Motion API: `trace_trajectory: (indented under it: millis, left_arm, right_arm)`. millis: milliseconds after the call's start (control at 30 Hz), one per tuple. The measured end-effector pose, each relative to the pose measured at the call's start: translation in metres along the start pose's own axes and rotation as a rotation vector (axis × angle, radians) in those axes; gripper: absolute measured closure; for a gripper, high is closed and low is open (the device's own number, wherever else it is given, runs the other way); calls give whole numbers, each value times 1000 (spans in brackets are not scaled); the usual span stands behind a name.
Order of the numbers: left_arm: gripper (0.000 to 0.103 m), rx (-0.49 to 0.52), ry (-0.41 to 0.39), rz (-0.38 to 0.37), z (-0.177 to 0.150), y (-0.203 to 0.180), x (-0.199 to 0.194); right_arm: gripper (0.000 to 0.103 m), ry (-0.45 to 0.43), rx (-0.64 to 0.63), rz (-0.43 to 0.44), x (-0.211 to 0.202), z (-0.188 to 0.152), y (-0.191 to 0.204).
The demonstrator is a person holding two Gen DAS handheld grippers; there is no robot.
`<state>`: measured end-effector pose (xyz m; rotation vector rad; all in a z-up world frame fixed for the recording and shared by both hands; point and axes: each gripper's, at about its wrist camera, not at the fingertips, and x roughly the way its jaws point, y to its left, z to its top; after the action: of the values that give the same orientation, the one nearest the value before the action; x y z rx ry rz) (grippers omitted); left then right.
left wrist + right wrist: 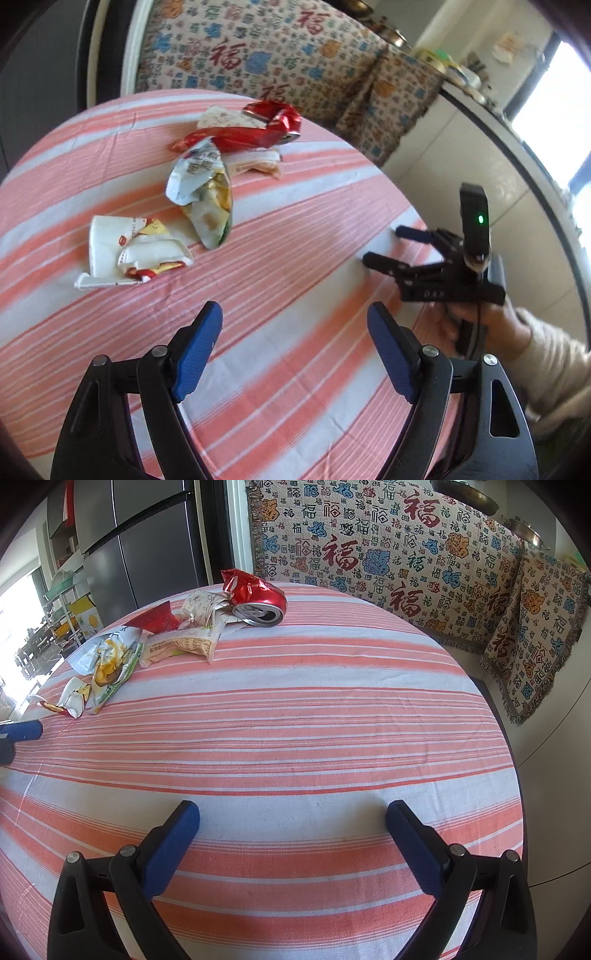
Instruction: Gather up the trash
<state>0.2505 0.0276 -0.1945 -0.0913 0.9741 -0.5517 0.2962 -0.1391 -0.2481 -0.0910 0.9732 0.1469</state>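
Blue-padded left tongs point(295, 321) and right tongs point(291, 812) gape empty; wrappers point(184, 642) half-bury the crushed can point(258, 603).

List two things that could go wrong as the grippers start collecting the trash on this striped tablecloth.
The crushed red can lies on its side near the table's far edge, so a nudge might roll it off. The crumpled wrappers overlap in a loose pile on the tablecloth; the open left gripper may snag cloth or drag neighbouring pieces.

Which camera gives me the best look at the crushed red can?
The right wrist view. There the can lies on its side with its open top facing the camera, clear at the far end of the trash pile. In the left wrist view the can is blurred and partly hidden among wrappers.
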Motion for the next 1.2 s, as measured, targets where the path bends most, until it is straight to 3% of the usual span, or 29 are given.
trace_trajectory:
  millis: [100,233,433,533,600,900,967,1067,1133,1200]
  left_arm:
    - [16,92,7,132,-3,-8,-13]
    - [12,182,-6,375,0,8,-21]
    - [15,330,48,461,7,32,11]
    - [41,341,53,443,10,38,21]
    - [78,298,56,386,12,46,22]
    - [90,70,-7,357,2,31,-10]
    - [90,-11,-16,332,-4,29,-17]
    - [90,-72,-23,336,-12,26,-20]
    - [87,-71,-26,342,-14,24,-20]
    - [81,-54,-6,321,-14,24,-19]
  right_arm:
    - [0,0,0,0,0,0,0]
    - [0,0,0,1,0,0,0]
    - [0,1,0,1,0,0,-1]
    - [0,1,0,1,0,0,-1]
    - [0,1,0,1,0,0,0]
    - [1,-13,5,18,-3,0,0]
    - [4,-37,-15,110,-10,5,10]
    - [27,-18,-59,281,-14,28,47]
    - [29,11,-87,383,-7,50,77]
    - [29,7,-94,430,4,70,101]
